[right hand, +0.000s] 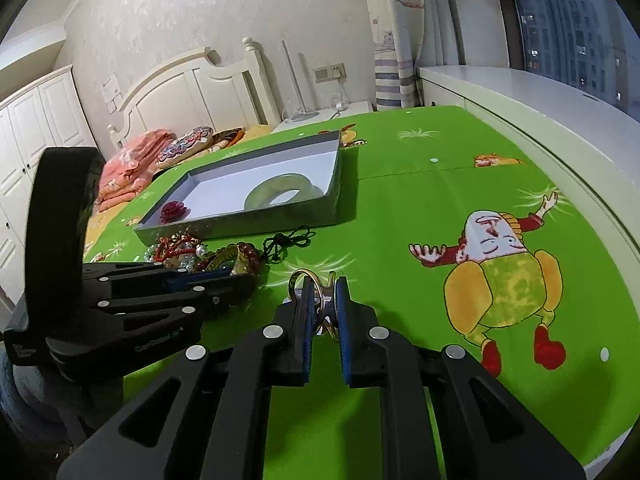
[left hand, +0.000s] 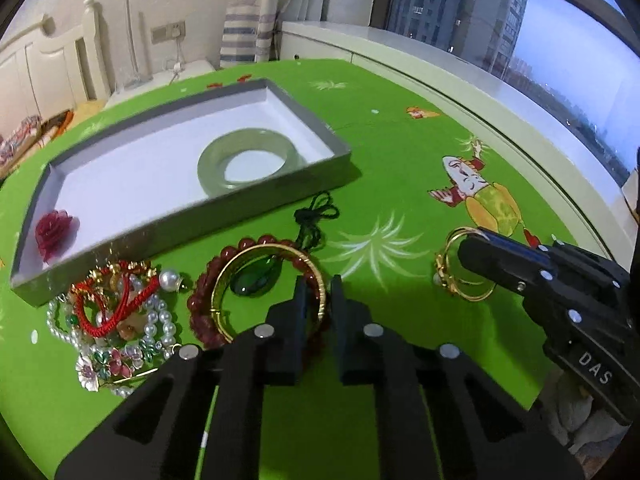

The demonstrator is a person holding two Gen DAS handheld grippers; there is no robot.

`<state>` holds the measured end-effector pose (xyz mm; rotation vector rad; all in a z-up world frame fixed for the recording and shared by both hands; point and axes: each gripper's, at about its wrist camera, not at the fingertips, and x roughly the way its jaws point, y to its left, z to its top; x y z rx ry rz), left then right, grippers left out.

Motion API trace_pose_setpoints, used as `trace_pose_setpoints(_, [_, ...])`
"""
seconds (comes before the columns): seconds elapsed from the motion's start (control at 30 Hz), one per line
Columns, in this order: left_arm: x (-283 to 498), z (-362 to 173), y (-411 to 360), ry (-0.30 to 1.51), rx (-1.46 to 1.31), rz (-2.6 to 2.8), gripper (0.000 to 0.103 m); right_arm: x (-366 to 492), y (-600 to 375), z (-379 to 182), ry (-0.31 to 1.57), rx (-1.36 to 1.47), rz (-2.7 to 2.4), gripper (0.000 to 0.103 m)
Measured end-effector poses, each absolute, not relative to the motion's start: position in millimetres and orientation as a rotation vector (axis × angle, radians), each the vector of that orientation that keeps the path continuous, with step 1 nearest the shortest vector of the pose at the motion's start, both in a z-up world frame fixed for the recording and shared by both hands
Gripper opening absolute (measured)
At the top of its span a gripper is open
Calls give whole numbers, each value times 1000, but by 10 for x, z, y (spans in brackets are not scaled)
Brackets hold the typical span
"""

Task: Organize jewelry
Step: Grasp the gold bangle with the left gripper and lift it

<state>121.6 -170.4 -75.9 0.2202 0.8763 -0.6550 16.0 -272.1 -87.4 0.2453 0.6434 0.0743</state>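
Observation:
On the green cartoon cloth a grey box (left hand: 240,210) with a white floor holds a pale jade bangle (left hand: 248,160) and a red rose piece (left hand: 54,232). In front of it, a gold bangle (left hand: 228,276) lies over a red bead bracelet (left hand: 200,304), ringing a green pendant (left hand: 250,282) on a dark cord. My left gripper (left hand: 320,300) is shut on the gold bangle's right rim. The right gripper (right hand: 324,300), with blue pads, is shut on thin gold bracelets (right hand: 304,278), held just above the cloth (left hand: 460,276). A tangled pile of pearls and red cord (left hand: 116,312) sits at left.
A white window ledge (left hand: 440,68) runs along the table's far and right edges. Bare green cloth (right hand: 420,184) stretches right of the box. A bed headboard (right hand: 200,80) and folded bedding (right hand: 132,168) stand behind the table at left.

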Motion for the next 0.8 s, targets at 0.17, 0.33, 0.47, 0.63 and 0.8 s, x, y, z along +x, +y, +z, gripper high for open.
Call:
trace_pose_setpoints(0.17, [1056,-642,-1709,806,261,-662,12,117,-2789,-891,639,261,64,14])
trace_pose_setpoints(0.33, [990,-516,-1585,779,229,-701,12,107,-2797,-895,644,261,60,14])
trace_pose_setpoints(0.47, [996,-544,-1536,803,220,-728,12,119,-2775,-900,649,260,64,14])
trace_pose_setpoints(0.63, [937,-678,-1585,842,240,-760,12,139,-2783,-895,651,261,61,14])
trace_pose_setpoints(0.8, [988,-672,-1547,864,177,-792,12,137,-2816,-890,650,267,61,14])
